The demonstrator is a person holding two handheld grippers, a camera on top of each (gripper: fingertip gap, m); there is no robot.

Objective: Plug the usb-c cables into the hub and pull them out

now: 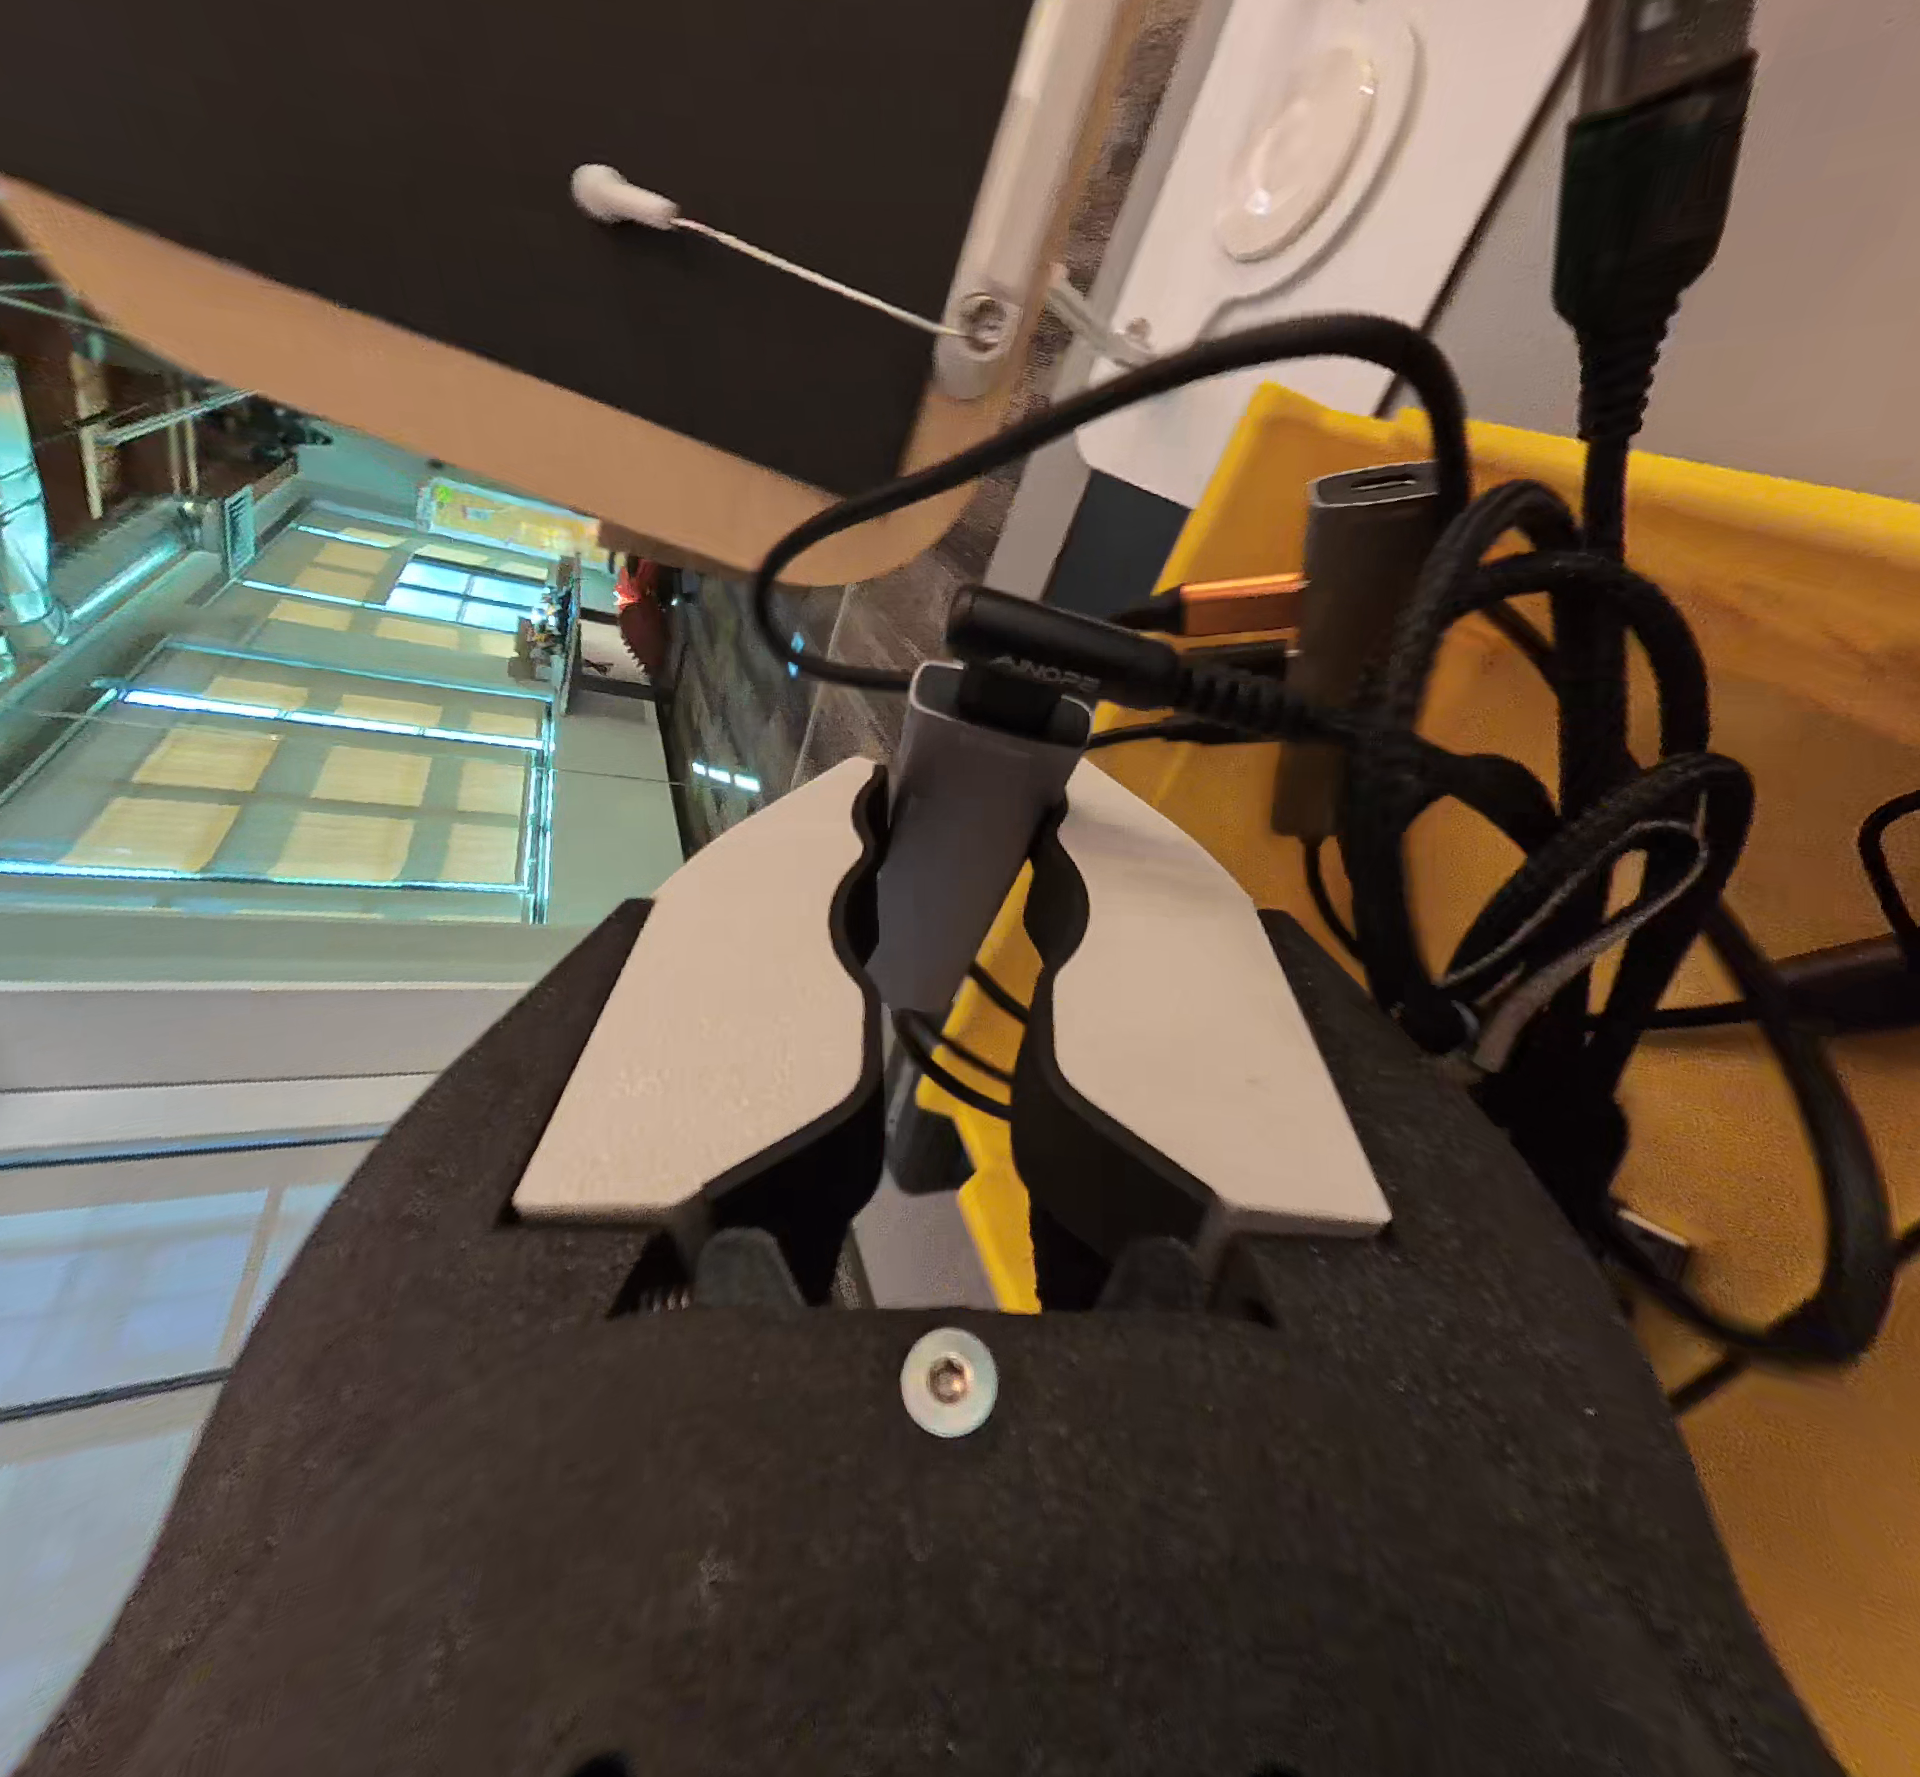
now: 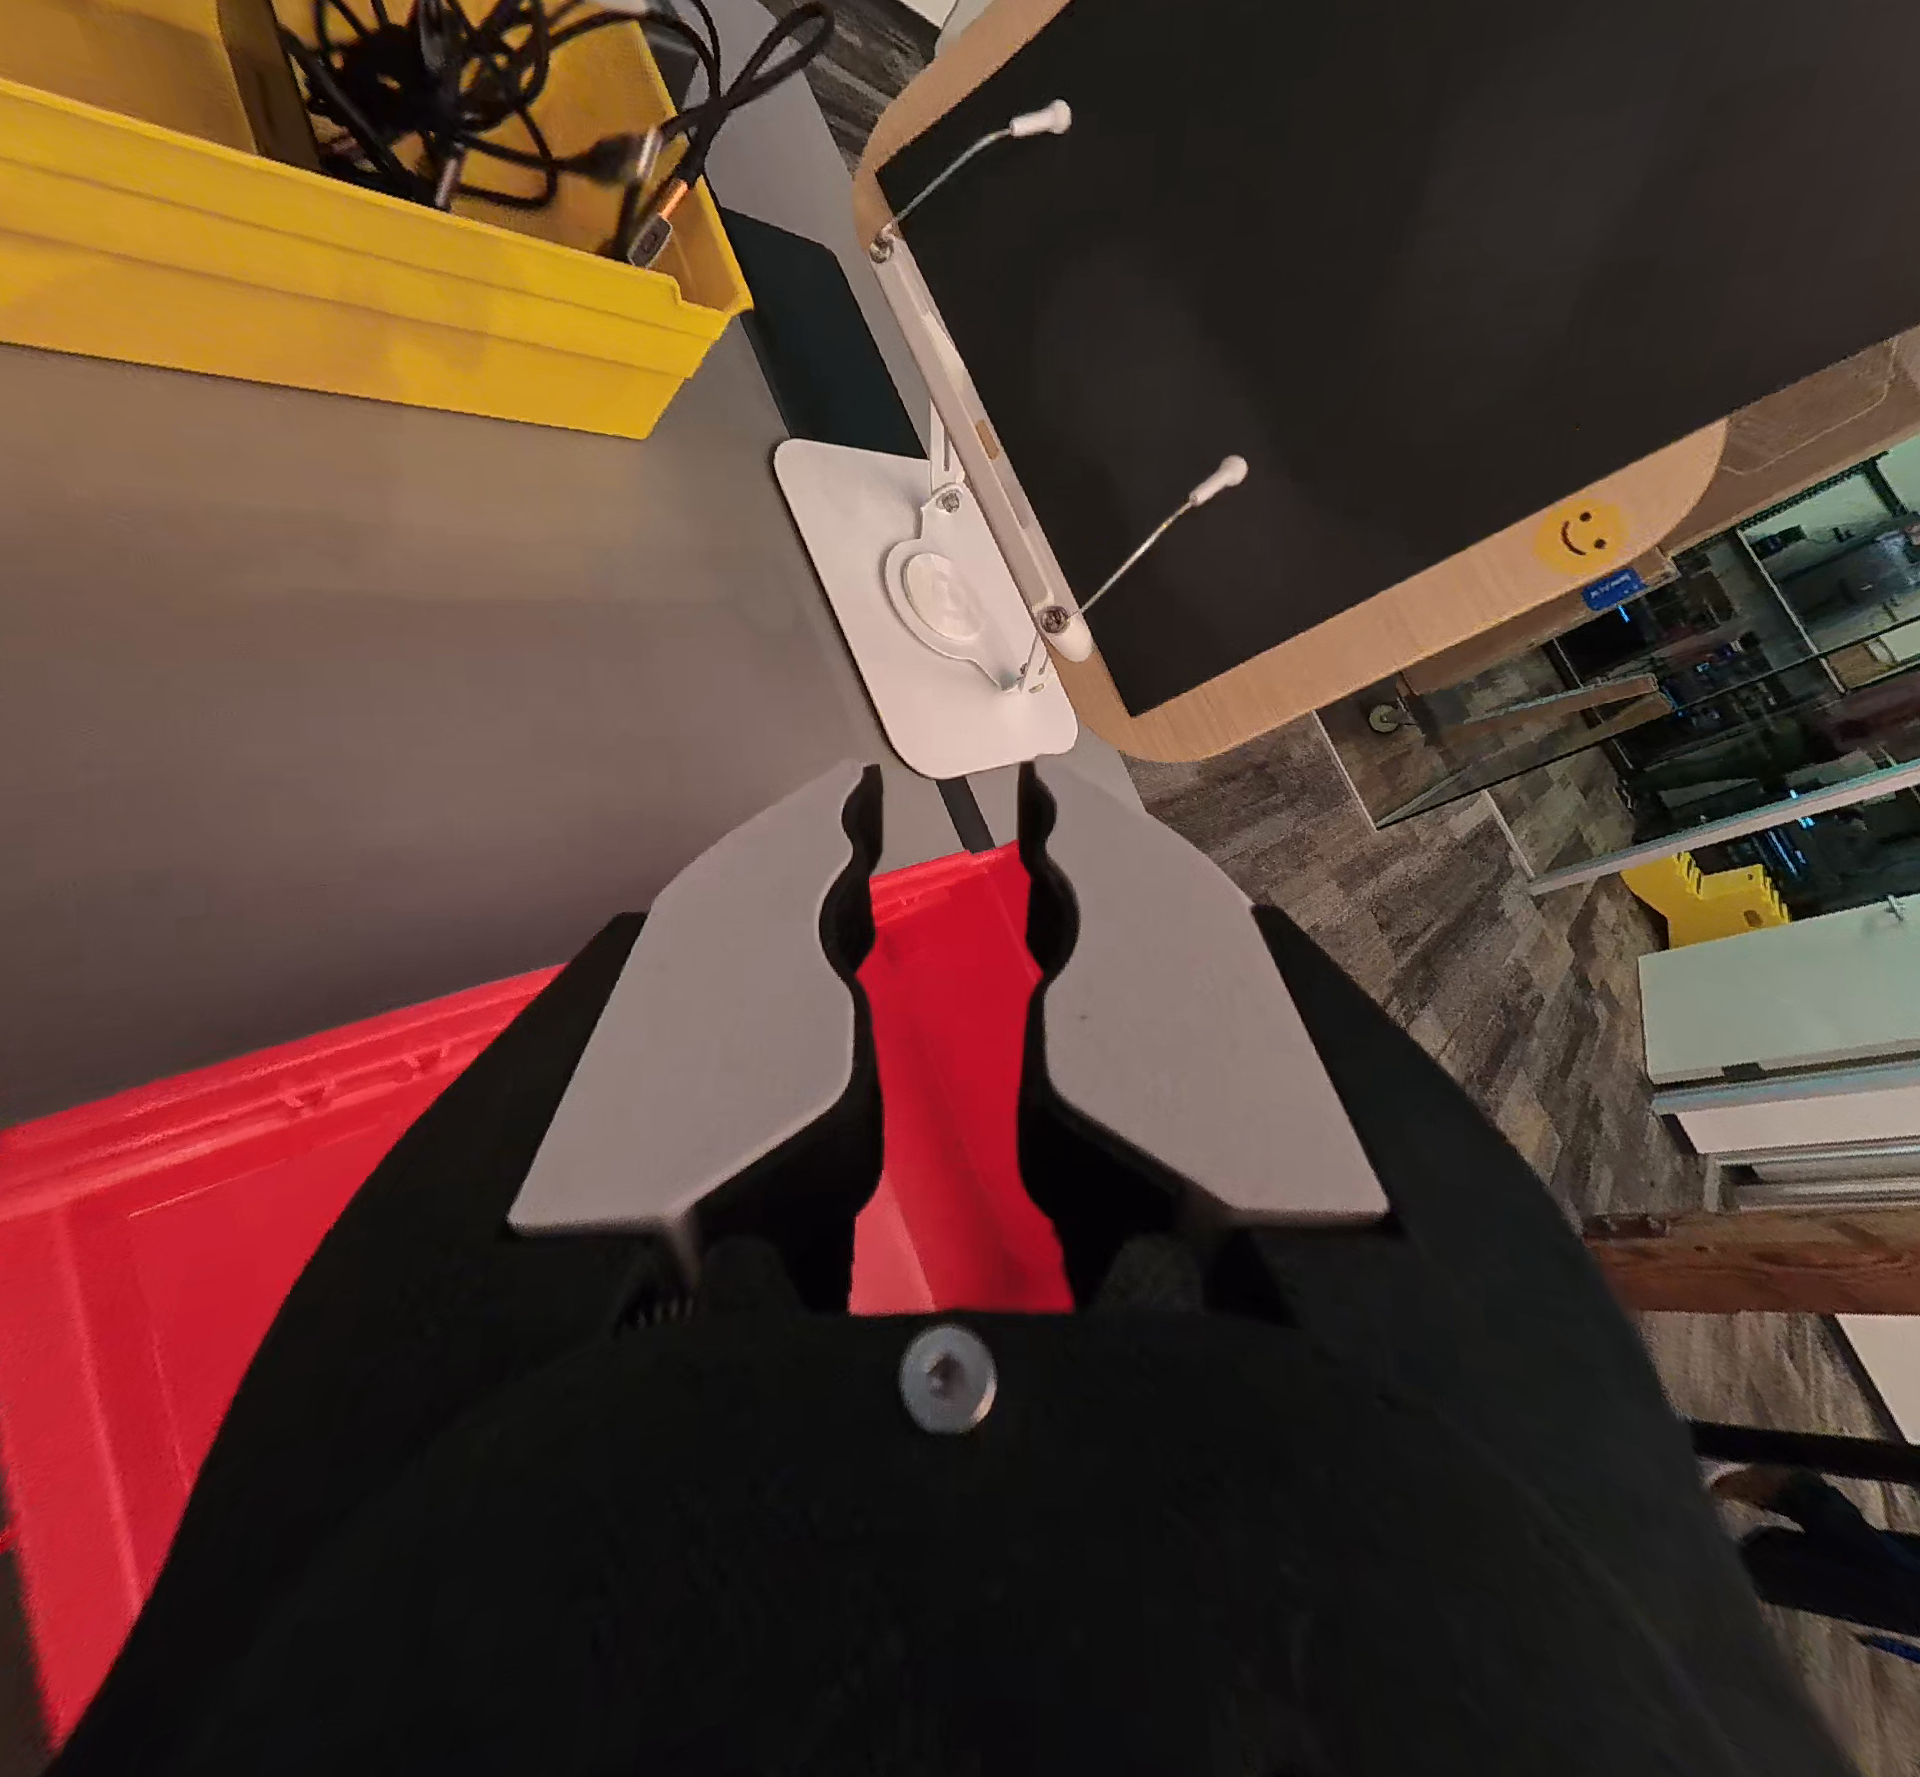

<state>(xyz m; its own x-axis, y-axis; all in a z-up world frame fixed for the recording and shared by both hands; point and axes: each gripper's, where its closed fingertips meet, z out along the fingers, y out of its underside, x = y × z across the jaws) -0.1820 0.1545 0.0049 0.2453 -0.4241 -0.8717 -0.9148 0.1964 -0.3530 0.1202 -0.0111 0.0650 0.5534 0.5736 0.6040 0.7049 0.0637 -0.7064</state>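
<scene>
My left gripper (image 1: 966, 782) is shut on a grey usb-c hub (image 1: 961, 834) and holds it up beside the yellow bin (image 1: 1226, 501). A black usb-c plug (image 1: 1060, 657) with a braided cable sits in the hub's far end. A second grey hub (image 1: 1351, 605) with a copper-coloured plug (image 1: 1242, 605) hangs among tangled black cables (image 1: 1538, 792) over the bin. A black USB-A plug (image 1: 1652, 117) sticks up at the top right. My right gripper (image 2: 948, 787) is open and empty above a red bin (image 2: 935, 1000). The cable tangle (image 2: 447, 65) lies in the yellow bin (image 2: 343, 304) at the upper left.
A white stand base (image 2: 935, 584) holds a black board with a wooden edge (image 2: 1403, 221) just beyond the right fingertips; it also shows in the left wrist view (image 1: 468, 117). The grey table (image 2: 364, 636) lies between the bins. Carpeted floor (image 2: 1403, 948) is at the right. There is about 35 cm between the tips of the two grippers.
</scene>
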